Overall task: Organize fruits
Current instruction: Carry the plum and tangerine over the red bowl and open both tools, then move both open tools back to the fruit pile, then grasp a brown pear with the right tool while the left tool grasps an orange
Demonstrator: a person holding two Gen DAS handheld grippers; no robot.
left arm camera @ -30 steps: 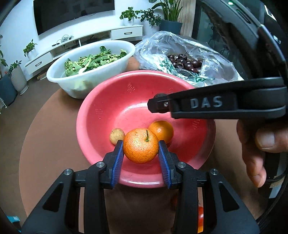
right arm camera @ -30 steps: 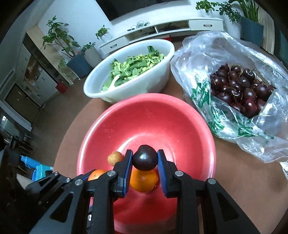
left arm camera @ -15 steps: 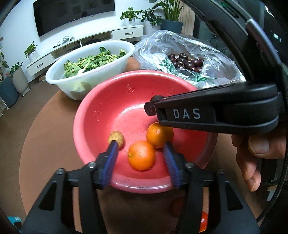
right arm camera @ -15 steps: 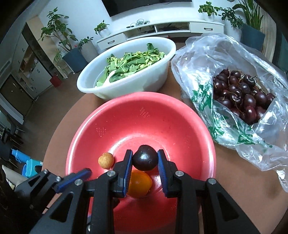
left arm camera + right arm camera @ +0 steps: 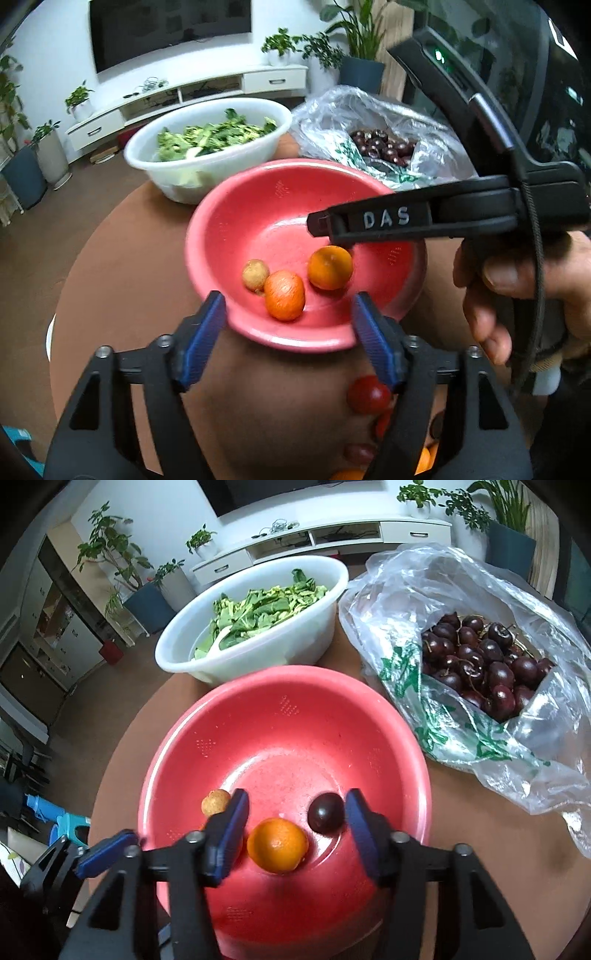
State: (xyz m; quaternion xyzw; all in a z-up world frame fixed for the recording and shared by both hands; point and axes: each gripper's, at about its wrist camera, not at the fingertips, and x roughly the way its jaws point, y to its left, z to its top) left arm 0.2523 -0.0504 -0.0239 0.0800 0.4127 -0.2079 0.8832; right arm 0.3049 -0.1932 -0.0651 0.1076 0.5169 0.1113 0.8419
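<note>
A red bowl [image 5: 236,206] [image 5: 258,716] sits on the round brown table. In the left wrist view it holds a small tan fruit [image 5: 255,274] and two oranges [image 5: 284,295] [image 5: 330,267]. My left gripper [image 5: 290,336] is over the near rim, its jaws opening, with nothing between the pads. My right gripper [image 5: 295,830] is over the bowl, jaws also opening. A dark cherry [image 5: 325,812] is loose between them, close to the right-hand pad. An orange [image 5: 277,844] lies below it.
A white bowl of greens [image 5: 258,616] stands behind the red bowl. A clear plastic bag of dark cherries [image 5: 480,664] lies at the right. Cherry tomatoes [image 5: 369,393] and other fruit lie on the table near me. A hand [image 5: 517,280] holds the right gripper's body [image 5: 406,218].
My left gripper let go of its orange, which now lies in the bowl, and drew back while opening wider. My right gripper opened and released the dark cherry.
</note>
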